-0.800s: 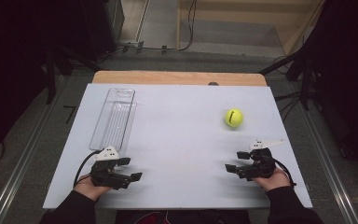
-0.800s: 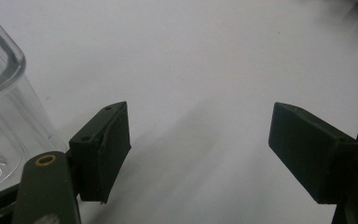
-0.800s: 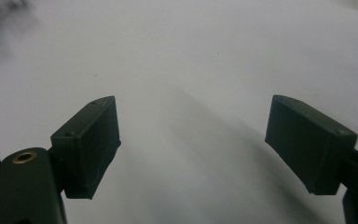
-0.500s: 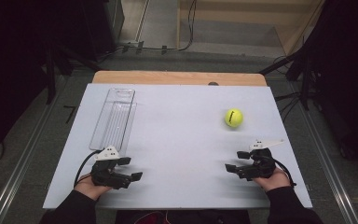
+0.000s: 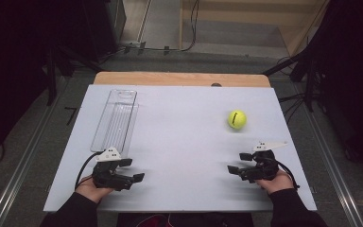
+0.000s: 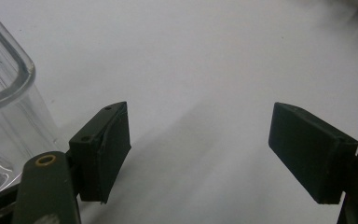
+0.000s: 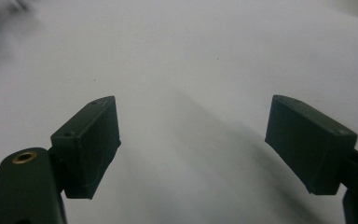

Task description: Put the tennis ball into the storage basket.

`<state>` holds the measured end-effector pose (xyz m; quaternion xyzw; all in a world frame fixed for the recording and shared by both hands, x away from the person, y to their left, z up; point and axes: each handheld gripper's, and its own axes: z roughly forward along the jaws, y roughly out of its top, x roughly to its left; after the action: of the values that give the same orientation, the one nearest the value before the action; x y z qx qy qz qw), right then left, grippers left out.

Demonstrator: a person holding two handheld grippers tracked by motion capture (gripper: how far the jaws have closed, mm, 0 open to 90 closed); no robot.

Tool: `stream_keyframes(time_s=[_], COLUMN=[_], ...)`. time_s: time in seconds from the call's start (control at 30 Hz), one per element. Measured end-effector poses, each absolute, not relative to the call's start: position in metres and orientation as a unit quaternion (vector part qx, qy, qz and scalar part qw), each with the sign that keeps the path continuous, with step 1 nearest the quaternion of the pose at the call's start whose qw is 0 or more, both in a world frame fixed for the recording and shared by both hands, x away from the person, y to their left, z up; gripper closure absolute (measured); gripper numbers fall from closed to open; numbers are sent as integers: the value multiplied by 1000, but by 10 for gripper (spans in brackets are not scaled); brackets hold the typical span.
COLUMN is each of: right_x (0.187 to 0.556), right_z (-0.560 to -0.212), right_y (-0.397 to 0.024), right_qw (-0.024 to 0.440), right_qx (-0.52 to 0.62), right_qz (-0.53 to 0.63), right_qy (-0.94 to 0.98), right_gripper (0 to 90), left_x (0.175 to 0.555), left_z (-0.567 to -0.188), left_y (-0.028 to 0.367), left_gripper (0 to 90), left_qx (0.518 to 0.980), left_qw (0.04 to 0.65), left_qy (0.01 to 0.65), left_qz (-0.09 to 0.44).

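A yellow-green tennis ball [image 5: 237, 119] lies on the white table top [image 5: 184, 137], right of the middle. At the left, a long clear plastic container [image 5: 116, 118] stands lengthwise; its rounded near corner [image 6: 4, 93] shows at the left of the left gripper view. My left gripper [image 5: 133, 169] rests near the front edge just below that container, its jaws pointing toward the table's middle. They stand open [image 6: 198, 149] over bare table. My right gripper [image 5: 237, 162] lies near the front right, short of the ball, open [image 7: 193, 144] with nothing between its pads.
A wooden strip [image 5: 179, 79] runs along the table's far edge. Dark stands and cables [image 5: 293, 101] surround the table on the floor. A wide stretch of white surface separates the two grippers and the container from the ball.
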<state>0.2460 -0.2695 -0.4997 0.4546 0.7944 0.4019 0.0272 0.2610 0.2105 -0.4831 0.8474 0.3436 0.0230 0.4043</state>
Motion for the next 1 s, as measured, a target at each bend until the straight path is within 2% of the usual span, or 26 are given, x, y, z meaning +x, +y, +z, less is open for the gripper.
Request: stream_keyframes(time_s=[1.0], right_x=[249], right_z=[-498], right_y=[-267], right_qw=[27], right_qx=[455], right_qz=[401], right_qy=[795], right_gripper=[157], left_x=[262], left_z=[-483], left_y=[211], left_gripper=[211], left_qx=[845], left_qw=[407], left_qy=[346], left_qz=[22])
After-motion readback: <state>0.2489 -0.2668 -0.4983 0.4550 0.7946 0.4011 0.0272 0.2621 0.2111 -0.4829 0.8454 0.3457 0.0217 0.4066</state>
